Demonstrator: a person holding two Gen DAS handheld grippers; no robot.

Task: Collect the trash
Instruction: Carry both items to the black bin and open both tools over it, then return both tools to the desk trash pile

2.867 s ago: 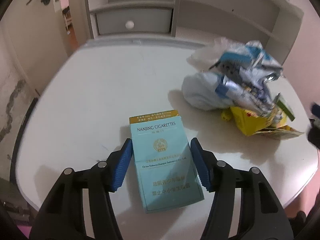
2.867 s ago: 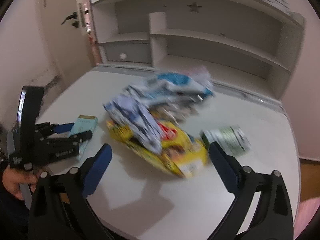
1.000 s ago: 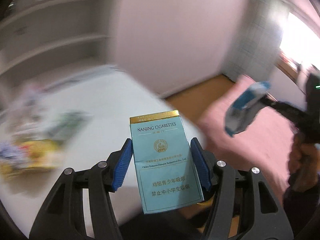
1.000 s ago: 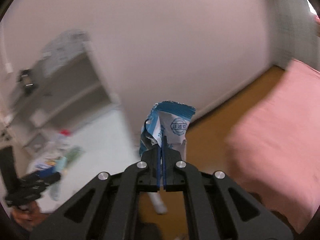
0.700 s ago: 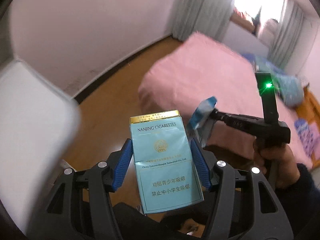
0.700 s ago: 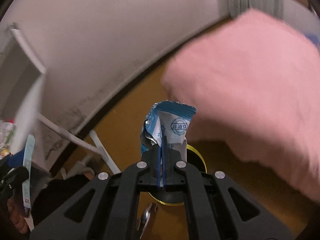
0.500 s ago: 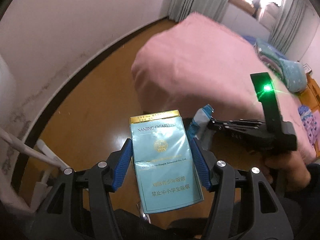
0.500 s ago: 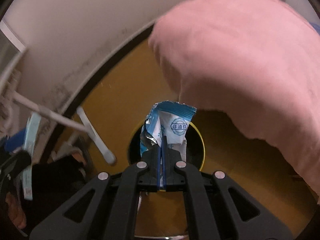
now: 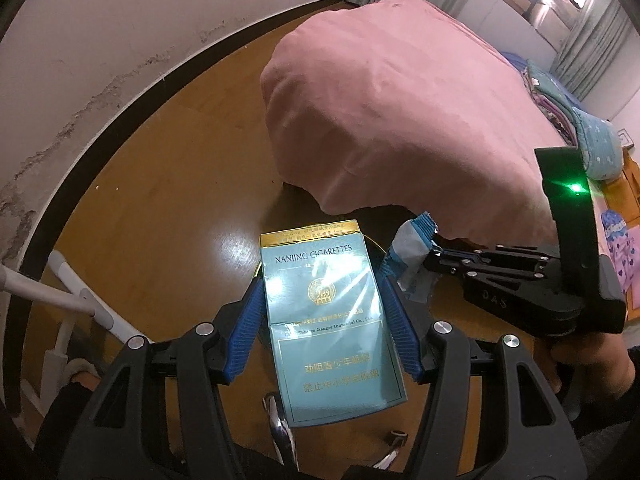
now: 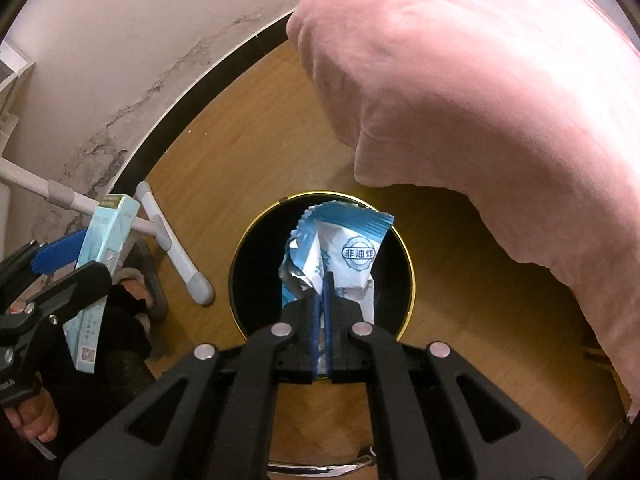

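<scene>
A home bedroom: pink-covered bed (image 9: 400,112), curtains (image 9: 592,52), wooden floor (image 9: 168,200).

The left gripper (image 9: 322,312) points steeply down. Its two blue pads (image 9: 246,328) stand apart and press on both sides of the thing between them. In the right wrist view this gripper (image 10: 72,264) is at the left edge, seen from the side, and a hand (image 10: 30,416) holds its handle from below. The right gripper (image 10: 322,288) also points steeply down, with its jaws closed together on a thin thing. In the left wrist view the right gripper (image 9: 430,256) is at the right, with a hand (image 9: 592,360) around its grip.
</scene>
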